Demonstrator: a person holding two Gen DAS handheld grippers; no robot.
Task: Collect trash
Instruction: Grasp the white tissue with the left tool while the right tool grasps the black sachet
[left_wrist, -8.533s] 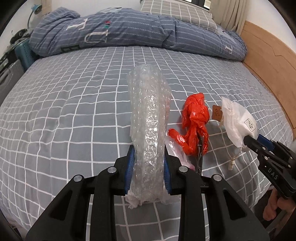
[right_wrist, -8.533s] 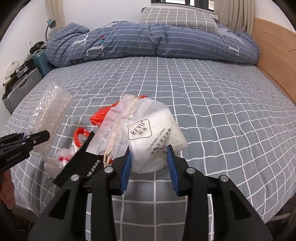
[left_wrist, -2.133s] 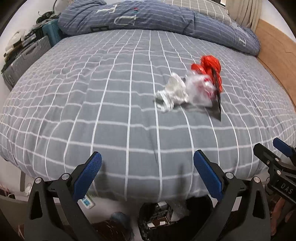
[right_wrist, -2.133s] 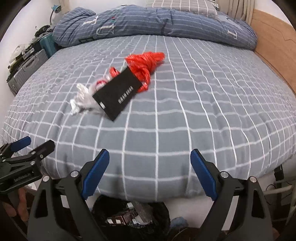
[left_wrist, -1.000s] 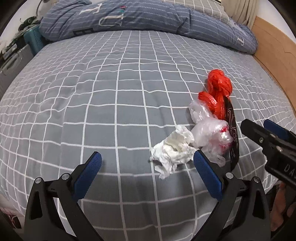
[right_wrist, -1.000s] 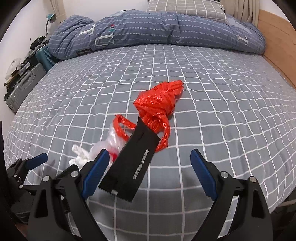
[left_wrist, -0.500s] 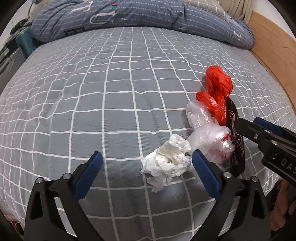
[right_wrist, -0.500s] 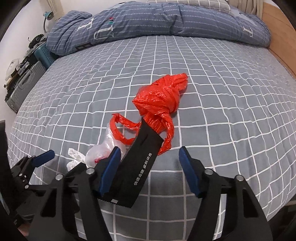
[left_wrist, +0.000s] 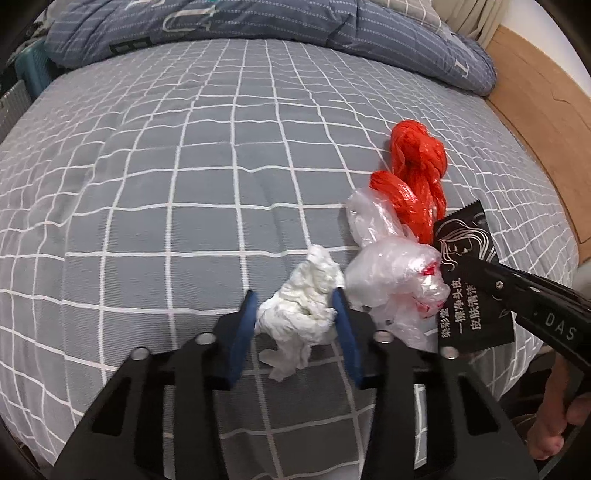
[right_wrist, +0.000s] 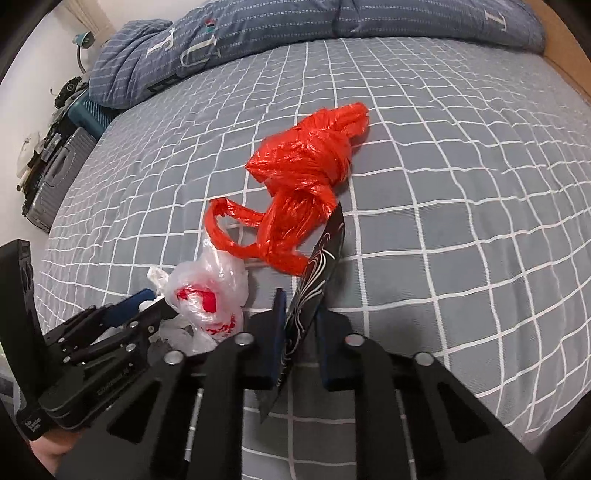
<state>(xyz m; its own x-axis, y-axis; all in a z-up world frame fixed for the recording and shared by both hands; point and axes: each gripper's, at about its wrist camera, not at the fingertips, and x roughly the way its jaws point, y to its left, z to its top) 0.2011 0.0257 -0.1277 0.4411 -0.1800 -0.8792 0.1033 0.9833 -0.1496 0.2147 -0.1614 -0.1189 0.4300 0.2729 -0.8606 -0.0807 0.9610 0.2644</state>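
Now the crumpled white tissue sits near the bed's front edge with the left gripper's jaws closing on it, pads against both sides. Just beside it, the right gripper is closing on the upright black sachet, which lies against a clear plastic bag and a knotted red bag.

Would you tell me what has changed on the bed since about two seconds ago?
Both grippers came in over the trash pile with jaws wide and are now closing: the left gripper around the crumpled white tissue, the right gripper on the black sachet, now tipped on edge. The red bag and clear bag stayed put.
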